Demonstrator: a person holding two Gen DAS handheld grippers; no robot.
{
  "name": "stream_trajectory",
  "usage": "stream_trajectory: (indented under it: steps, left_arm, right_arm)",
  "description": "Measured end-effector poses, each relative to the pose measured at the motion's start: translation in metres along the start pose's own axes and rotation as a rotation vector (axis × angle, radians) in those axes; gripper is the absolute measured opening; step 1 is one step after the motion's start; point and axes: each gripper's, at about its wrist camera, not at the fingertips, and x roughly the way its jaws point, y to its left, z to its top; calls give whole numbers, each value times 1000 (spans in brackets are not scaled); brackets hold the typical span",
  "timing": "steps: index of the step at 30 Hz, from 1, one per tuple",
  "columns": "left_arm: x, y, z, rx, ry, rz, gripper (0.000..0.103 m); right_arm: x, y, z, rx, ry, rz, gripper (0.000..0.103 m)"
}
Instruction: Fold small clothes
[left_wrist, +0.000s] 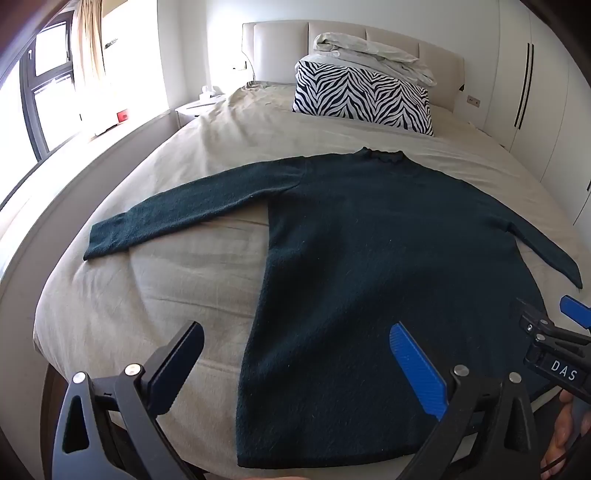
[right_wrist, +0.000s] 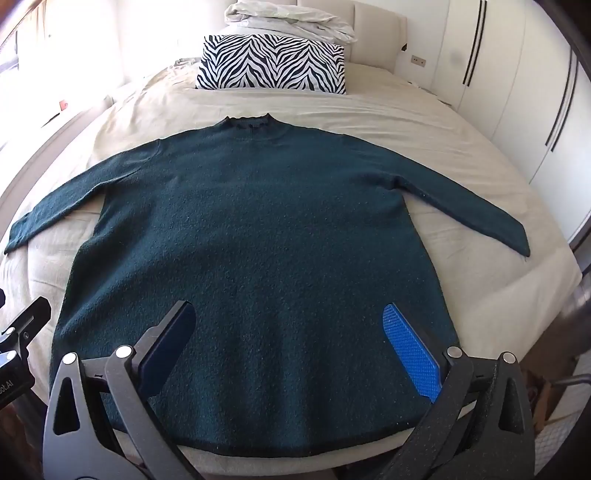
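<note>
Lying flat and face-up on the bed (right_wrist: 369, 110), the dark green sweater (right_wrist: 258, 229) has its collar toward the zebra-print pillow (right_wrist: 273, 62) and both sleeves spread outward, the hem close to the bed's near edge. The left tongs (left_wrist: 295, 354) and the right tongs (right_wrist: 291, 332) both hang over the hem area with jaws spread wide, gripping nothing. The knit looks thick and limp, so a pinch that catches only the top layer would probably let the back layer drag and bunch under the fold. The left sleeve (left_wrist: 177, 210) reaches toward the bed's side; pulled carelessly, it could slip over the edge. The soft bedcover may also be nipped along with the fabric, lifting both together. Uneven lifts from the two tongs would likely skew the fold line.
</note>
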Motion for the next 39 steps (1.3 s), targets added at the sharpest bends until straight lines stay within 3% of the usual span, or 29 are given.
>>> stream_trajectory:
  steps: [39]
  left_arm:
    - [4,5,-10,1,9,-5,103]
  right_arm:
    - [5,2,-6,-6,9,-3,103]
